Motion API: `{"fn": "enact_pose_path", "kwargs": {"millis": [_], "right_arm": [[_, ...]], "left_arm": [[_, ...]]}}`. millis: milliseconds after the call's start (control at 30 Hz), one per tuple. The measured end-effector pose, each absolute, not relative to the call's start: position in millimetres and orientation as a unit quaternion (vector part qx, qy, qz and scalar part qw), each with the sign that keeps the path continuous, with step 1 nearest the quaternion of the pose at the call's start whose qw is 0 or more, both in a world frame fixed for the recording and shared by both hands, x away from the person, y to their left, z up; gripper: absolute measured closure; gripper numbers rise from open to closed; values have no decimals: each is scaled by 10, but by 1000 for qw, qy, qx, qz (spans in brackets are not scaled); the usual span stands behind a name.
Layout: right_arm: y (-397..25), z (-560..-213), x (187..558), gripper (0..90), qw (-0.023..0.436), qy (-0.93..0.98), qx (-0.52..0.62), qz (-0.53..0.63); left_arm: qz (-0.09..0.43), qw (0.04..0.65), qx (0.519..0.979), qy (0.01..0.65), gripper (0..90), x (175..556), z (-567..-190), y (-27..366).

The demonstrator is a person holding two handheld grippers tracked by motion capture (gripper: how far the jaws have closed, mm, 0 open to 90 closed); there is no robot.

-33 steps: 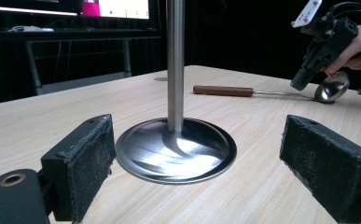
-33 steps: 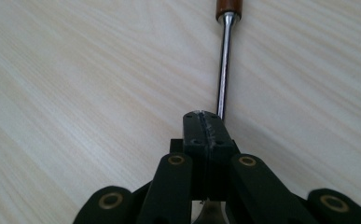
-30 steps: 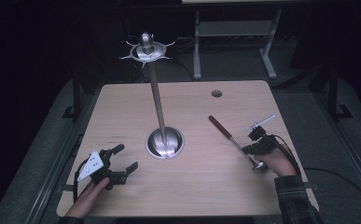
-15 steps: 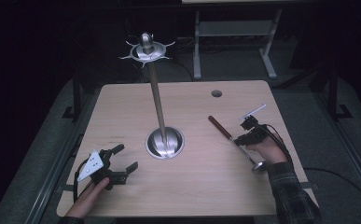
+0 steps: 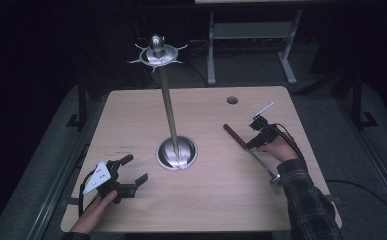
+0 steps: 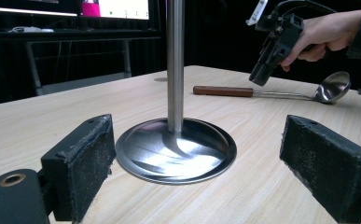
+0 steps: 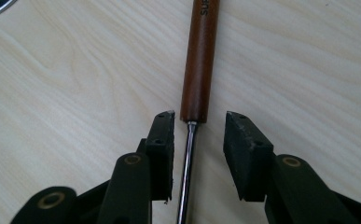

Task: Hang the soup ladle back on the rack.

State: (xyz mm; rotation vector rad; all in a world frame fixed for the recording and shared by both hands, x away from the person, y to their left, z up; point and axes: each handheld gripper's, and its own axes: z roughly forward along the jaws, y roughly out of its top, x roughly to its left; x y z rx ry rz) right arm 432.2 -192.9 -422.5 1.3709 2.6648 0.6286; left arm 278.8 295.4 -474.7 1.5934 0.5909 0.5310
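On the wooden table [image 5: 131, 115], a metal stand [image 5: 177, 152].

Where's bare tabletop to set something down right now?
Free: the far left of the table, behind the left gripper, and the near middle strip between both hands. Crowded: the centre, with the stand's base, and the right side, where the right gripper straddles the ladle.

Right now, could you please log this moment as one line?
right gripper: open, straddling ladle shaft | left gripper: open, idle | stand: centre
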Motion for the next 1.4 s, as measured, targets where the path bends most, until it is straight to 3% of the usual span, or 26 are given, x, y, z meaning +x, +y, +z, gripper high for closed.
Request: {"fn": "enact_pose_path", "kwargs": {"millis": [567, 1400], "right_arm": [[-1750, -4393, 4550, 671, 28, 880, 443, 171], [-1731, -4404, 4521, 735, 32, 874, 452, 174]], "left_arm": [[231, 629, 696, 257, 97, 2788, -4746, 2953], [231, 629, 697, 256, 97, 2788, -4746, 2951]]}}
